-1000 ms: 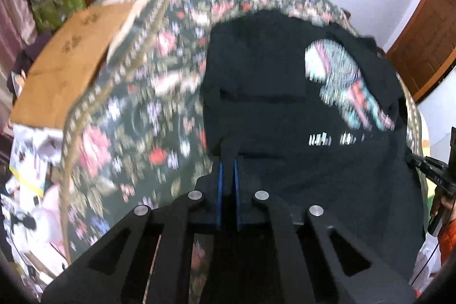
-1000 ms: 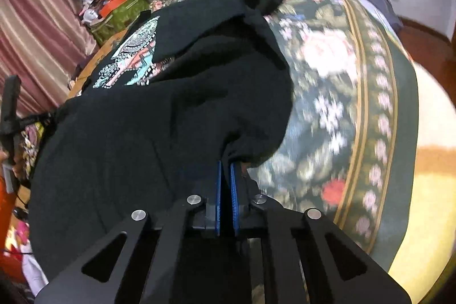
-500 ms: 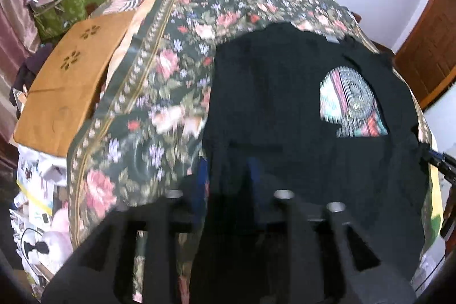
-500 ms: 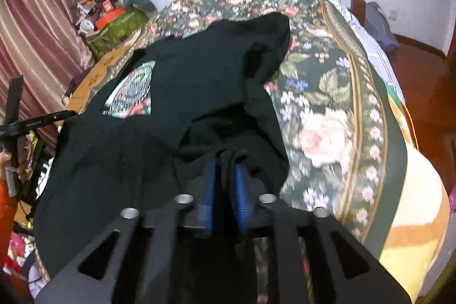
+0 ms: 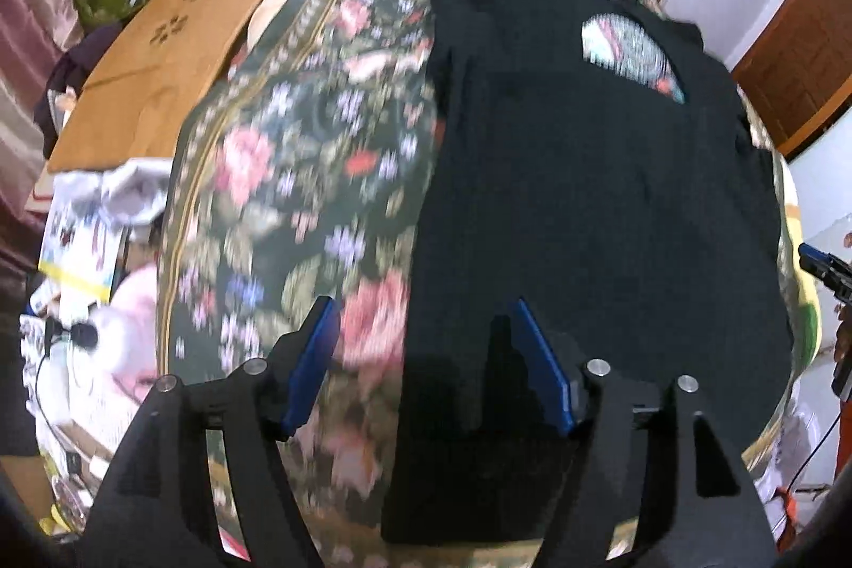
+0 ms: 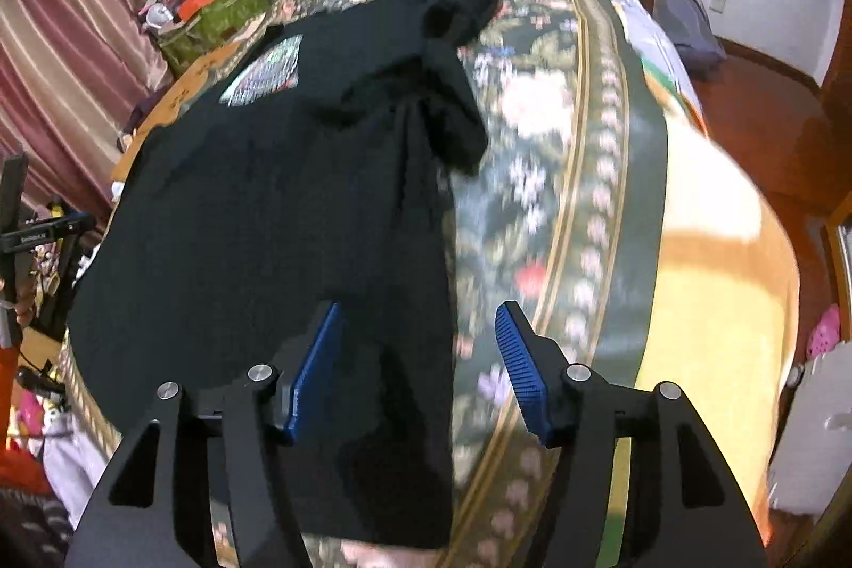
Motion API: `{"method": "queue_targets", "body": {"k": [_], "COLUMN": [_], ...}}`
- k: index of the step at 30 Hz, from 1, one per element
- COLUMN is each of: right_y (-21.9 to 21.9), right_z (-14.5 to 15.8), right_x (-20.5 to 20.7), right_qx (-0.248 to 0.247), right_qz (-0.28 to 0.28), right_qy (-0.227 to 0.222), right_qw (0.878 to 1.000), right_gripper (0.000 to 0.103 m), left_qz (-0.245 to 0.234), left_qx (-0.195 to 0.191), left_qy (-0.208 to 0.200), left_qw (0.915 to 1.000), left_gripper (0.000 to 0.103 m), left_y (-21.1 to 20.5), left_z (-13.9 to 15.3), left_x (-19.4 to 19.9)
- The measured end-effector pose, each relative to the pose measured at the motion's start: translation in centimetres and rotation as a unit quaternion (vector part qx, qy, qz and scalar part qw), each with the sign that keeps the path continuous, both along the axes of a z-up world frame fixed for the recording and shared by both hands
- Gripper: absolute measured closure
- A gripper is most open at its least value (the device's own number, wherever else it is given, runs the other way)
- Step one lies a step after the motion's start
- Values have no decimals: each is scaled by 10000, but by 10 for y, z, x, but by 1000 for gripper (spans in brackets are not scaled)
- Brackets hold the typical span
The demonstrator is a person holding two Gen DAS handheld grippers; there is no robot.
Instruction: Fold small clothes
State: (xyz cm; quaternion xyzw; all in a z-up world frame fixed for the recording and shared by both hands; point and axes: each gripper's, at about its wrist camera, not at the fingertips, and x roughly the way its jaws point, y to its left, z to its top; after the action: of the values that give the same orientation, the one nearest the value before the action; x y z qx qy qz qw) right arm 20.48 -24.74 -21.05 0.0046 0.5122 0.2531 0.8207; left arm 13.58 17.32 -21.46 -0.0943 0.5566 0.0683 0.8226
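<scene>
One black T-shirt (image 5: 586, 206) lies spread on a floral bedspread (image 5: 298, 174), its long axis running away from both cameras toward the far wall, the printed chest design (image 5: 628, 46) at the far end and the hem nearest the tools; in the right wrist view the same shirt (image 6: 255, 216) shows a bunched, twisted sleeve (image 6: 452, 89) along its right edge, not yet laid flat. The left tool (image 5: 426, 365) stands over the shirt's left edge near the hem, its right blue pad (image 5: 538, 371) over black cloth and its left pad over the flowered cover; its jaws have just been opening and now stand wide, the cloth edge lying between them but pressed by neither pad. The right tool (image 6: 415, 365) straddles the opposite edge in mirror fashion, left pad over the shirt, right pad over the bedspread (image 6: 538, 206); its jaws too have just been opening and stand moderately wide, gripping nothing. Each hand is nearest its own side of the garment; the crumpled sleeve falls to the right hand, and likely wants straightening before any lengthwise fold. Beyond the bed, a cardboard sheet (image 5: 160, 51) and room clutter fill the left margin.
</scene>
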Motion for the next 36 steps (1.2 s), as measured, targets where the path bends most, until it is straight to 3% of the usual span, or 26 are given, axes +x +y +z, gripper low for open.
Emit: {"method": "queue_targets", "body": {"k": [4,8,11,15,16,18,19,21,27,36], "right_y": [-3,-8,-10,-4,-1,9,13,19,29,25], "right_z": [-20,-42,-46,-48,-48,-45,-42,-35,29,144], "right_x": [-10,-12,-13,-14,-15,-16,-16,-16,-7,22], "right_qx": [-18,33,261,603,683,751,693,761,903,1012], "right_qz": [-50,-152,-207,-52,-5,67,123,261,409,198], "right_qy": [273,618,600,670,672,616,543,411,-485,-2049], "right_qw": [9996,9980,9976,9959,9954,9952,9960,9959,9939,9733], "right_gripper": [47,47,45,75,86,95,96,97,98,99], "left_qz": [47,298,227,324,321,209,150,21,-117,-124], "left_qx": [-98,-581,-910,-1057,-1020,-959,-906,-792,-597,-285], "left_qy": [195,188,189,-56,-105,-196,-201,-212,-1024,-2362], "left_qw": [9998,9977,9954,9939,9942,9950,9956,9966,9929,9712], "left_gripper": [34,32,32,40,48,69,94,100,100,100], "left_y": [-2,6,4,-1,-4,-12,-16,-23,-24,-23], "left_z": [-18,-23,-26,-27,-27,-21,-18,-9,56,173], "left_x": [-18,-31,-37,-42,-42,-40,-38,-33,-19,20]}}
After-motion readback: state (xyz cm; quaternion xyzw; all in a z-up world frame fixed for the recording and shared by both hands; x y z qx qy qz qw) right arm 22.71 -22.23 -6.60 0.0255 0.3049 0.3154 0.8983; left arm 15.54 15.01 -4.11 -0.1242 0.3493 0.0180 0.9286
